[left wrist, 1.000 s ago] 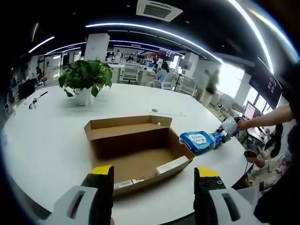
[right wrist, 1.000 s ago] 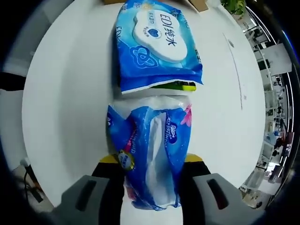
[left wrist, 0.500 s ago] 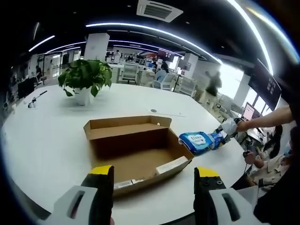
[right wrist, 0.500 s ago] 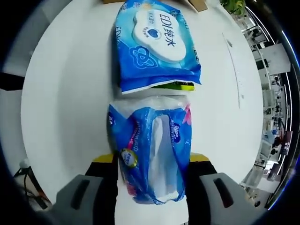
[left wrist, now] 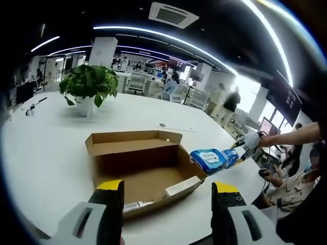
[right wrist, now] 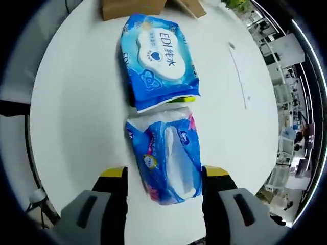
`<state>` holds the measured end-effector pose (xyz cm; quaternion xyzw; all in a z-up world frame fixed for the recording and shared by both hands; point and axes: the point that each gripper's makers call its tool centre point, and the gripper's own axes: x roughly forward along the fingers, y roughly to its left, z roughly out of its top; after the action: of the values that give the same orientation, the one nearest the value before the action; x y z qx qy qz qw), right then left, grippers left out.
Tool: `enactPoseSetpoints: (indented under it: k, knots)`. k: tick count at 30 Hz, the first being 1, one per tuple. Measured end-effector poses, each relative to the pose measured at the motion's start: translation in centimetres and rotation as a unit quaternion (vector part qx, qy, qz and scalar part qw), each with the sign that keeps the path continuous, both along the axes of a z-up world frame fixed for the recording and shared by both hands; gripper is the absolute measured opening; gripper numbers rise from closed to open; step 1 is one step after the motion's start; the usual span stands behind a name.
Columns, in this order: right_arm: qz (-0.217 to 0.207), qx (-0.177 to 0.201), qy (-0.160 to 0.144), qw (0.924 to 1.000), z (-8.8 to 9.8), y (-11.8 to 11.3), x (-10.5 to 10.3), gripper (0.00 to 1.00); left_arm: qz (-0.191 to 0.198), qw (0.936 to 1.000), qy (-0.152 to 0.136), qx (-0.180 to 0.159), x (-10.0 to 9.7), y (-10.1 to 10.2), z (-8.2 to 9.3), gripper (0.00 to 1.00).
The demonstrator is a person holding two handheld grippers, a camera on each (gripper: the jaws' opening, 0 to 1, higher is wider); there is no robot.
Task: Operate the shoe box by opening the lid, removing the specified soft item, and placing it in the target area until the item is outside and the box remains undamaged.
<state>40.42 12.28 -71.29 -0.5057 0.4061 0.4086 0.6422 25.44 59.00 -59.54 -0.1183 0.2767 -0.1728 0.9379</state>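
White office table (right wrist: 76,102) under me: my right gripper (right wrist: 163,176) has backed off, jaws open, tissue pack (right wrist: 166,158) released ahead beside the wipes pack (right wrist: 156,58). Left gripper (left wrist: 168,196) open before the shoe box (left wrist: 138,163); placement looks done.

Shoe box (right wrist: 134,7) cut off by edge; wipes pack (right wrist: 157,60) hides green item.
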Motion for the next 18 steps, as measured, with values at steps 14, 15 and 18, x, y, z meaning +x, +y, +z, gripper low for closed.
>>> enactPoseSetpoints:
  k: [14,15,18]
  knots:
    - [-0.195,0.205,-0.008,0.9592,2.3,2.5,0.8,0.55,-0.007,0.9996,-0.010,-0.025,0.1,1.2,0.4,0.70]
    - [-0.220,0.235,-0.010,0.9466,2.7,2.9,0.9,0.55,-0.007,0.9996,-0.011,-0.025,0.1,1.4,0.5,0.70]
    - [-0.259,0.284,-0.007,0.9231,3.4,3.6,0.9,0.55,-0.006,0.9995,-0.013,-0.028,0.1,1.8,0.6,0.70]
